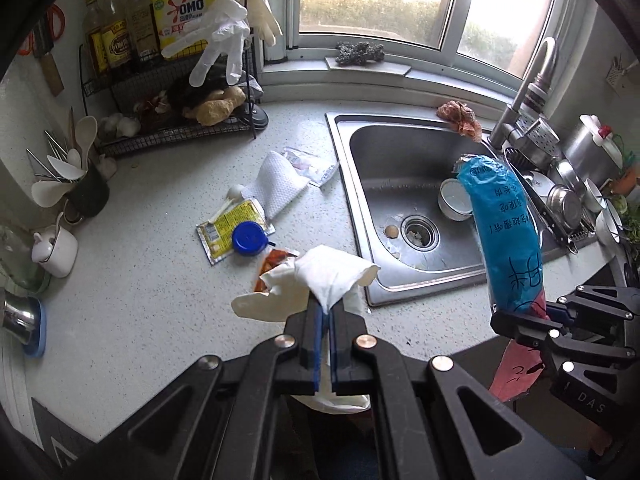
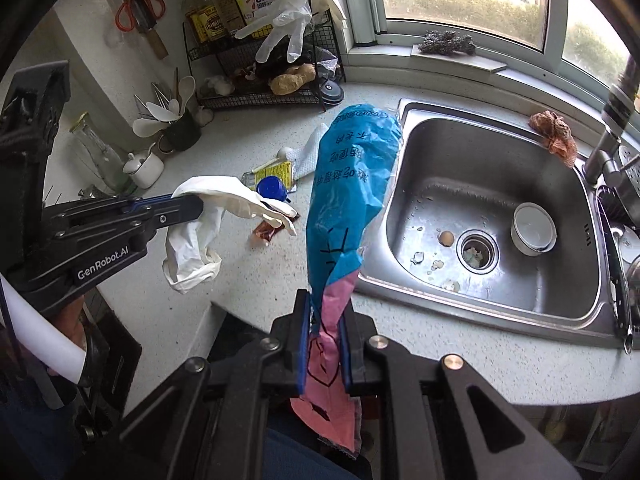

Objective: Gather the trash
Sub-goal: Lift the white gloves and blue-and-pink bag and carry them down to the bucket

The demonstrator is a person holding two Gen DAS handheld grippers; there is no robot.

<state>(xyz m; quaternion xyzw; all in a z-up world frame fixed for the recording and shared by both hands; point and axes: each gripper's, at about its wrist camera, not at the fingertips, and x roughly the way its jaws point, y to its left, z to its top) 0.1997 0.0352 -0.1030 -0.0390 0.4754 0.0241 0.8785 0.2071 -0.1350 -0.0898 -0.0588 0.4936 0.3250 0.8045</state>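
Speckled bench left of the sink carried leftover trash: a yellow sachet and blue cap, ahead of the left gripper, whose jaws pinched a white glove. The right gripper, farther off, clamped a blue wrapper standing upright.

A speckled light-grey stone countertop runs along a pale wall and curves beneath a white-framed window. Bright daylight enters through the panes; a green hedge shows outside. A rectangular stainless-steel sink basin is set into the counter, with a curved brushed-metal tap at its rim. A black wire shelf rack stands in the corner, holding bottles. Red-handled scissors hang on the wall.
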